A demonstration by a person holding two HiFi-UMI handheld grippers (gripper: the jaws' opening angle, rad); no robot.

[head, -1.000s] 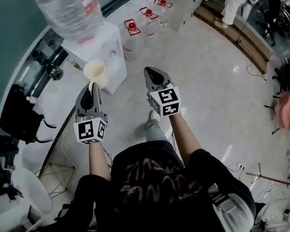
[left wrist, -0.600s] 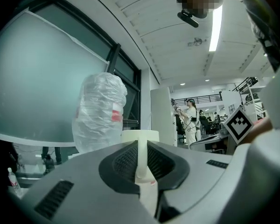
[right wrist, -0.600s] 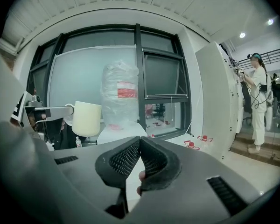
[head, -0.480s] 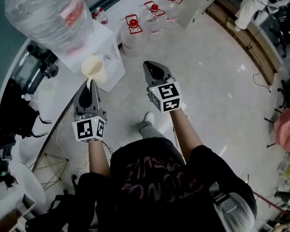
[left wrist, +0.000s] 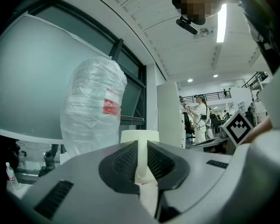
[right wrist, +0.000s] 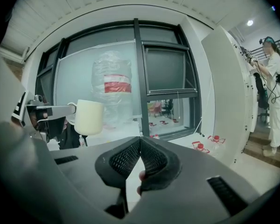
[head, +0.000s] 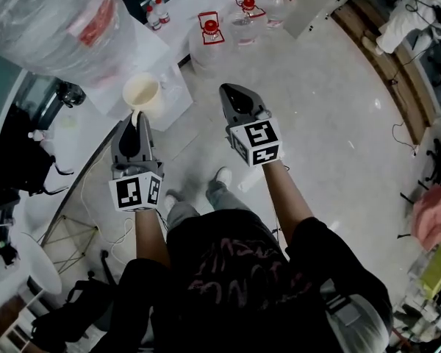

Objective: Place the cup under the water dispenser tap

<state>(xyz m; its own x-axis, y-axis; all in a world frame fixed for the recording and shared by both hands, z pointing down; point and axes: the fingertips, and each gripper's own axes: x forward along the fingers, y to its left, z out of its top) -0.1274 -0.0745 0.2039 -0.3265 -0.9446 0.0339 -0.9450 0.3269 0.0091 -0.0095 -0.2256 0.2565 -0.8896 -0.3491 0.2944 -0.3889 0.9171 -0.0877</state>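
Observation:
A cream cup (head: 142,94) hangs by its handle from my left gripper (head: 136,123), which is shut on that handle. The left gripper view shows the handle (left wrist: 141,160) pinched between the pads, with the cup's rim (left wrist: 140,135) just beyond. The cup is level with the front of the white water dispenser (head: 165,54), whose clear bottle (head: 55,17) is upside down on top. The tap itself is hidden. My right gripper (head: 233,94) is shut and empty, to the right of the cup. Its own view has the cup (right wrist: 88,117) at the left, before the bottle (right wrist: 113,87).
Several water jugs with red caps (head: 208,39) stand on the floor behind the dispenser. A black bag (head: 18,164) and a dark window frame lie at the left. The wearer's shoe (head: 222,176) shows below the grippers. A person in white (head: 408,9) stands far right.
Both grippers and the wearer have moved forward toward the dispenser. The cup, still held, now sits closer to the dispenser's front. The jugs and bottle have shifted nearer in view.

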